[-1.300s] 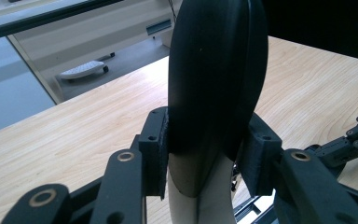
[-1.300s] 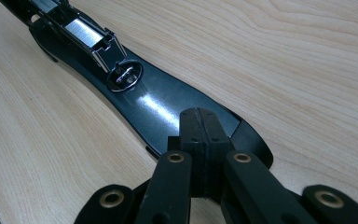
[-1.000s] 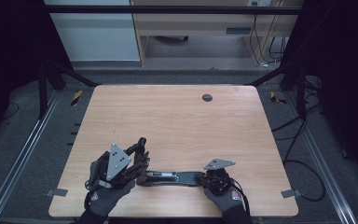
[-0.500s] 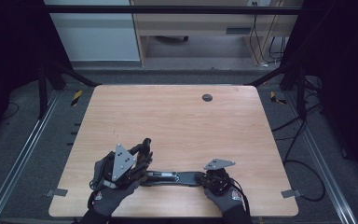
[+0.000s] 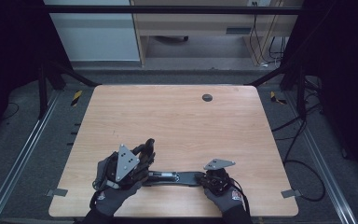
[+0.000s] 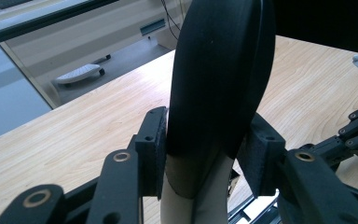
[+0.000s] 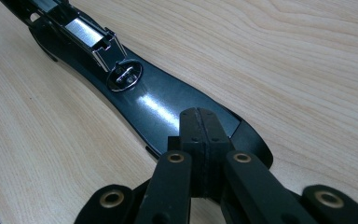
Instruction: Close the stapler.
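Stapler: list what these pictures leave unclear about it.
- High view: the stapler is small and dark. The left tongs and the gloved hand hide its left end and hinge.
- Left gripper view: the stapler arm is cut off by the top edge, and its lower end sinks behind the jaws.
- Right gripper view: the right tongs cover the stapler's near end, and its far end leaves the top-left corner.

A recording bay in a lab or office: a bare wooden table [image 5: 182,126] stands inside a dark metal frame [image 5: 168,9] on grey carpet [image 5: 32,154], rails at either side. Cables [image 5: 303,140] trail across the floor, with yellow-black tape [image 5: 76,97] nearby and a light wood desk [image 5: 191,28] behind
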The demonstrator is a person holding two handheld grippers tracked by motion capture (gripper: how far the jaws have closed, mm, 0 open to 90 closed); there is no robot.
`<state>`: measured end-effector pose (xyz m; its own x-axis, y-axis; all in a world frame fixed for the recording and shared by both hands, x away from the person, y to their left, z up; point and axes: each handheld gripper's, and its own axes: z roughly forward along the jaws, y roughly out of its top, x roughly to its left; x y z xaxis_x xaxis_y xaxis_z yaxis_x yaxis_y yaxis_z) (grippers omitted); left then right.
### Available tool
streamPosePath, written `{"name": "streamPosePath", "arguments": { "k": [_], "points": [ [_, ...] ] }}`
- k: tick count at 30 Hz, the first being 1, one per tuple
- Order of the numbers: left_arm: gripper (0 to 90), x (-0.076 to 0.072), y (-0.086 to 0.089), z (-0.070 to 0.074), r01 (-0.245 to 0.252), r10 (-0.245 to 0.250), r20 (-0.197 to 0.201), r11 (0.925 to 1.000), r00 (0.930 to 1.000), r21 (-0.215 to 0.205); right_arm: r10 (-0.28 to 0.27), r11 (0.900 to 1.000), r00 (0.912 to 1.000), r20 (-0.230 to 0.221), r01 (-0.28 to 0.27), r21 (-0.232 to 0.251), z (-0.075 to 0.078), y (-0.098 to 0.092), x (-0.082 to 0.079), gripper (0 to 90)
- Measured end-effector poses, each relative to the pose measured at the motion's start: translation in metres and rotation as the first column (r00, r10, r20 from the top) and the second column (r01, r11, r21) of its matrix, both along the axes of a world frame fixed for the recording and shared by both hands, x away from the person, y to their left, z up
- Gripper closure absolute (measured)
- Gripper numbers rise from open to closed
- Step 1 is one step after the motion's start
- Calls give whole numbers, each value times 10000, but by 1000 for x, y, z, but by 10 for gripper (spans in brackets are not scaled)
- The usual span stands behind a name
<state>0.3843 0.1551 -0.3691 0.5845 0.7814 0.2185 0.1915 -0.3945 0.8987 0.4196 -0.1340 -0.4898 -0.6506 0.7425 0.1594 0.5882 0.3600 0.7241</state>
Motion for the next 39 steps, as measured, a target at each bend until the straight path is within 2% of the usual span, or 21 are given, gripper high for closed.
{"name": "streamPosePath", "arguments": {
  "k": [32,39],
  "points": [
    [546,0,-13,-4,158,-162,140,9994,9998,316,23,10000,10000,54,-23,-24,0,0,0,900],
    [540,0,-21,-6,295,-310,251,9979,9992,584,3,10000,10000,20,-3,-12,0,0,0,900]
  ]
}}
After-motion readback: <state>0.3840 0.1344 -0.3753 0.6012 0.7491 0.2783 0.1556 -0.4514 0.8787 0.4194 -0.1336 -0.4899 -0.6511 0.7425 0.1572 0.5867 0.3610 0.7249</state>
